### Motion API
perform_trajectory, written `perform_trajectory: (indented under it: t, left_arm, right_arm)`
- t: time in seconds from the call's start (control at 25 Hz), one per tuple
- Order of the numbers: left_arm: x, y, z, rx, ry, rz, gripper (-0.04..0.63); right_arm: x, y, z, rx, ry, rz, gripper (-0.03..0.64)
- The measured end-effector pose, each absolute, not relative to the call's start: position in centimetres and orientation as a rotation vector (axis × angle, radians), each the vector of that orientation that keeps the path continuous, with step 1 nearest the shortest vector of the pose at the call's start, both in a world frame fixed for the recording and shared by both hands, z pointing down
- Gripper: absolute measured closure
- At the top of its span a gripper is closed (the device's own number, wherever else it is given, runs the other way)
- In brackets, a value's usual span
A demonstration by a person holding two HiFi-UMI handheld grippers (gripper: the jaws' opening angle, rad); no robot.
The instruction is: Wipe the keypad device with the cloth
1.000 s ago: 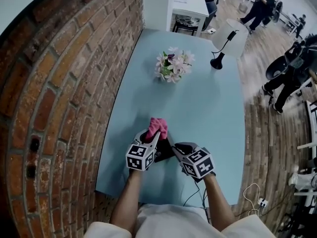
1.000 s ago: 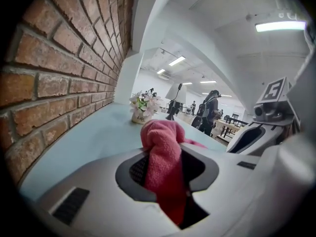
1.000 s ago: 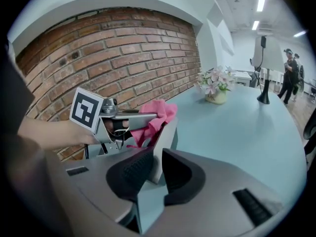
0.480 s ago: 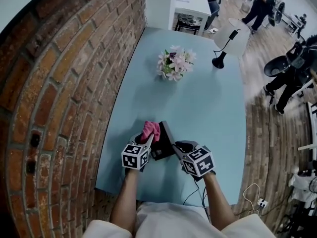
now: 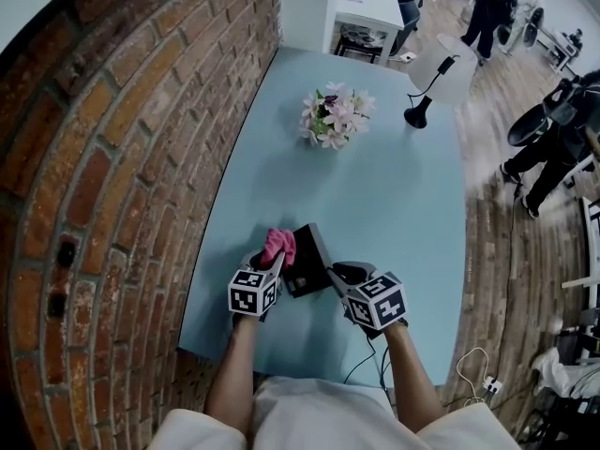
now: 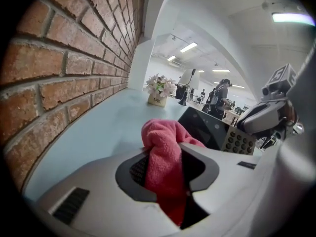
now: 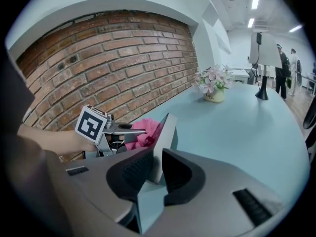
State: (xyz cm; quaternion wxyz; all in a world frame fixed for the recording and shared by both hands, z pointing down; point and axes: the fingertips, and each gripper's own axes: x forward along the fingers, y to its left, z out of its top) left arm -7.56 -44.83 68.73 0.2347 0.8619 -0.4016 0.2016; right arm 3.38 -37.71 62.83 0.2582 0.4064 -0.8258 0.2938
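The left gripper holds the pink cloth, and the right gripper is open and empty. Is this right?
One part is wrong. The right gripper view shows the right gripper closed on the edge of the keypad device. The left gripper does hold the pink cloth.

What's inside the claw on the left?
A pink cloth, pinched between the jaws of the left claw, with its top bunched above them. The cloth's lower end disappears down into the claw, so how far it reaches cannot be seen.

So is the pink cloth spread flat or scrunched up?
Scrunched up: the cloth is a bunched wad pinched in the left gripper.
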Motion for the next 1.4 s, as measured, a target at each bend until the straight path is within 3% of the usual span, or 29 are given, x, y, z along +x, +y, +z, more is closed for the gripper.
perform_trajectory:
  t: [0.6,1.0,1.4]
  left_arm:
    - [-10.3,-43.9,70.2,2.311,-1.165,0.775,0.457]
    - [-4.9,-42.8,59.7,2.493,-1.047,0.313,0.459]
    - [-0.5,-41.2,62.4,2.525,-0.938,0.447,0.457]
  right_arm:
    - [3.5,-37.7,62.7,1.127,-2.248,0.787,0.552]
    - [3.5,-37.7,62.7,1.168,-2.259,0.798,0.552]
    - [3.6,-37.7,62.6,1.198,-2.301,0.799,0.552]
